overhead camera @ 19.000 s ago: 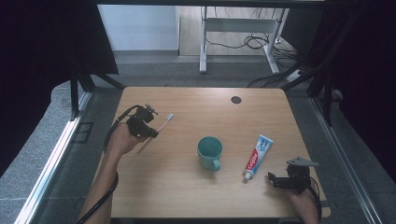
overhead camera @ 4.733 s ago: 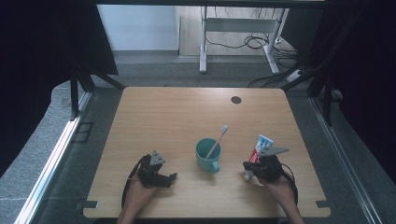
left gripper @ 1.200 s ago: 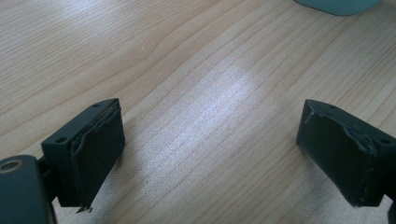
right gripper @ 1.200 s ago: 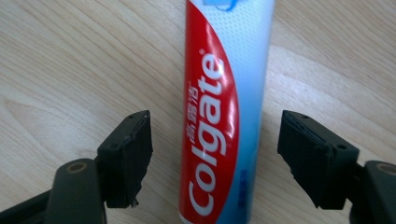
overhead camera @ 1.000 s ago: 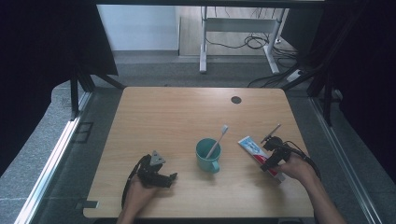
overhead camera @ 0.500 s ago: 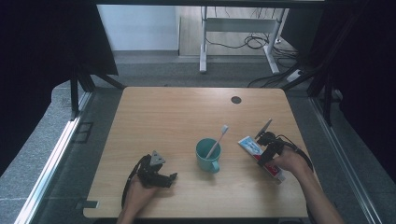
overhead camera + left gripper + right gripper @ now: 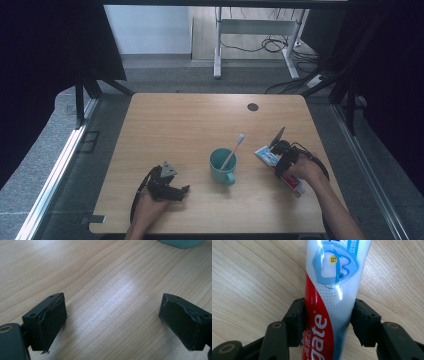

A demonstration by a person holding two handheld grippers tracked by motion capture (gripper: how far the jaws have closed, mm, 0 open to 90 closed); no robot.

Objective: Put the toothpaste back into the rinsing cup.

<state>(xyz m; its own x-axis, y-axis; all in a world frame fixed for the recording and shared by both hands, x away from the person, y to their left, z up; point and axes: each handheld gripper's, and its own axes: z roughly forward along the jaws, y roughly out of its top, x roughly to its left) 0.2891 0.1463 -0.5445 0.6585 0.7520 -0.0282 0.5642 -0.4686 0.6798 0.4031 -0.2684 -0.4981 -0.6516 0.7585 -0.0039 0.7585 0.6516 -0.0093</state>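
Wooden table (image 7: 175,125): right gripper (image 7: 327,322) pinches toothpaste tube (image 7: 334,285) across its width, probably for carrying; left gripper (image 7: 112,322) rests, jaws spread, empty.

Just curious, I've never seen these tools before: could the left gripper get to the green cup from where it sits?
Probably yes. The left gripper rests open on the table, with bare wood between it and the cup. The toothbrush standing in the cup leans away from it.
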